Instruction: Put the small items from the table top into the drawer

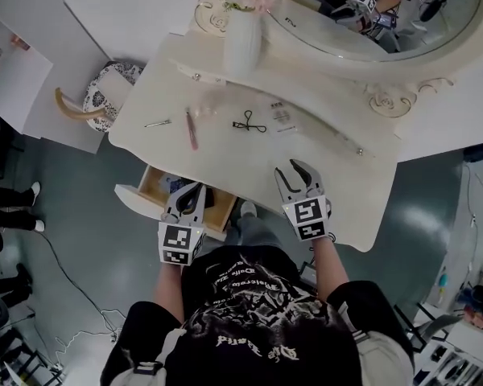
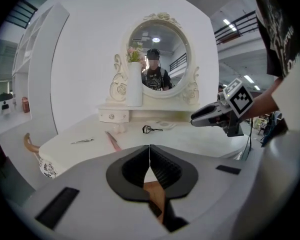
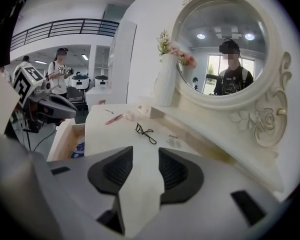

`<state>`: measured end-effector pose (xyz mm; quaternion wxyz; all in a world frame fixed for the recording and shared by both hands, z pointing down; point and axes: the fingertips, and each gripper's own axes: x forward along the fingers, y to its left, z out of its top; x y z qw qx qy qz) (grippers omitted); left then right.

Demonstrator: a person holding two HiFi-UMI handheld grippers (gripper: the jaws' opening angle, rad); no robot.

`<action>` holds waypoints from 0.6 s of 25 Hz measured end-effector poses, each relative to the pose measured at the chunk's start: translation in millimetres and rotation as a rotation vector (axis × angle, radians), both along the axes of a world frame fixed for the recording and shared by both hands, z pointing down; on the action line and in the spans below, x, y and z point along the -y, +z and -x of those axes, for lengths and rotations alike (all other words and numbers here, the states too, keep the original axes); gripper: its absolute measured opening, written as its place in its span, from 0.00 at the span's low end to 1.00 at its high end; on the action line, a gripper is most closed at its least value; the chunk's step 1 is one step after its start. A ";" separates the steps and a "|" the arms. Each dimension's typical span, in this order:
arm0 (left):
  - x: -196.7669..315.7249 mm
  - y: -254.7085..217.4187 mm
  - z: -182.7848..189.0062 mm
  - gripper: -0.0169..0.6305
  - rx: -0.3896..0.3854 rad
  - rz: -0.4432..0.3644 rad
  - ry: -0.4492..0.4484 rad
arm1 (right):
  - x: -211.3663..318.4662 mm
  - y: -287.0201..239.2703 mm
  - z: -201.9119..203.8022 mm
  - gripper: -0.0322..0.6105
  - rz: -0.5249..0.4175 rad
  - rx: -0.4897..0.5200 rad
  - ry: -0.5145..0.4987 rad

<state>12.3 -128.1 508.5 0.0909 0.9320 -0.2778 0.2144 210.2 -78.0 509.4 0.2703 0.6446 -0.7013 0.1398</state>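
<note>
On the white dressing table (image 1: 338, 183) lie a black eyelash curler (image 1: 249, 124) (image 3: 145, 133), a pink stick (image 1: 191, 129) (image 2: 112, 140), silver tweezers (image 1: 157, 124) and a small clear packet (image 1: 281, 116). The wooden drawer (image 1: 149, 190) stands pulled out under the table's front left. My left gripper (image 1: 195, 190) (image 2: 149, 151) hovers over the drawer, shut, with nothing between its jaws. My right gripper (image 1: 298, 167) (image 3: 145, 156) is open above the bare table top, near the front edge and short of the eyelash curler, holding nothing.
A white vase with flowers (image 1: 241, 39) and a round mirror (image 1: 370, 14) stand at the back. Something blue (image 3: 80, 148) lies inside the drawer. A patterned stool (image 1: 105, 95) sits left of the table.
</note>
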 end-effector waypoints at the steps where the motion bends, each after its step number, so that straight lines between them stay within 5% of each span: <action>1: 0.6 1.8 3.2 0.05 0.014 -0.001 -0.010 | 5.5 -0.4 -2.8 0.30 -0.004 -0.004 -0.005; 15: 7.6 2.9 37.1 0.05 0.045 0.021 -0.195 | 59.5 25.0 -21.9 0.30 0.038 -0.047 -0.073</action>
